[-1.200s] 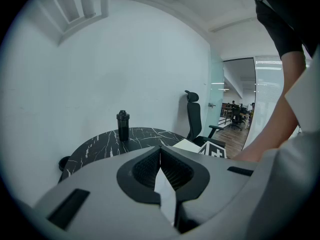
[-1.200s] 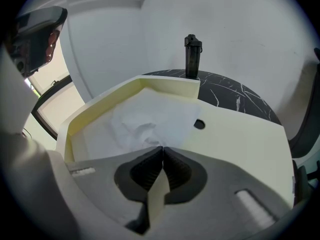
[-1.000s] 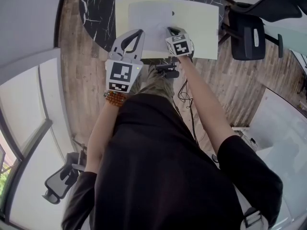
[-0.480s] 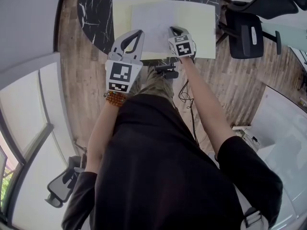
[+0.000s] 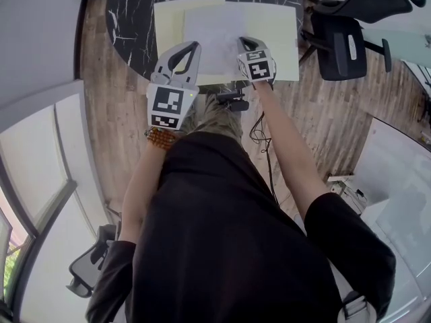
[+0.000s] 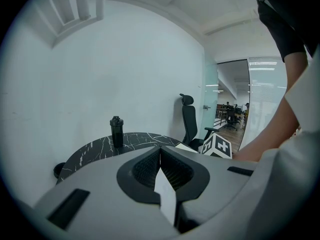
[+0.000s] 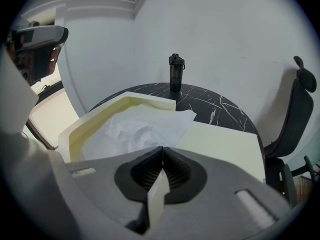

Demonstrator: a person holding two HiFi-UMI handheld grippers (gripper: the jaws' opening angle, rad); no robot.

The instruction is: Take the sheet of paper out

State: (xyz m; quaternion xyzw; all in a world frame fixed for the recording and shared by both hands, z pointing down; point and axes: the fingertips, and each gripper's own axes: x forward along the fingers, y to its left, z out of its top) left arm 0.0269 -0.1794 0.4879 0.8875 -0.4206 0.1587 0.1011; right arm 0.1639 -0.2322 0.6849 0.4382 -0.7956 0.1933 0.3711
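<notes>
sheet [image 7: 141,126] lies rumpled on the open cream folder [image 5: 277,40] on the black tabletop [image 5: 133,20]. the right claw [image 7: 161,149] is clenched on its near edge. the left claw [image 6: 160,148] is clenched too, on nothing, held above the folder's left part. only the claw views show the bottle [image 6: 116,131] standing on the tabletop's far side.

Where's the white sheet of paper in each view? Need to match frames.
Head view: sheet of paper top centre, in the open cream box.
Left gripper view: not in it.
Right gripper view: sheet of paper centre-left, wrinkled, meeting the shut jaws.
Shared landmark: black marble table, in all three.
</notes>
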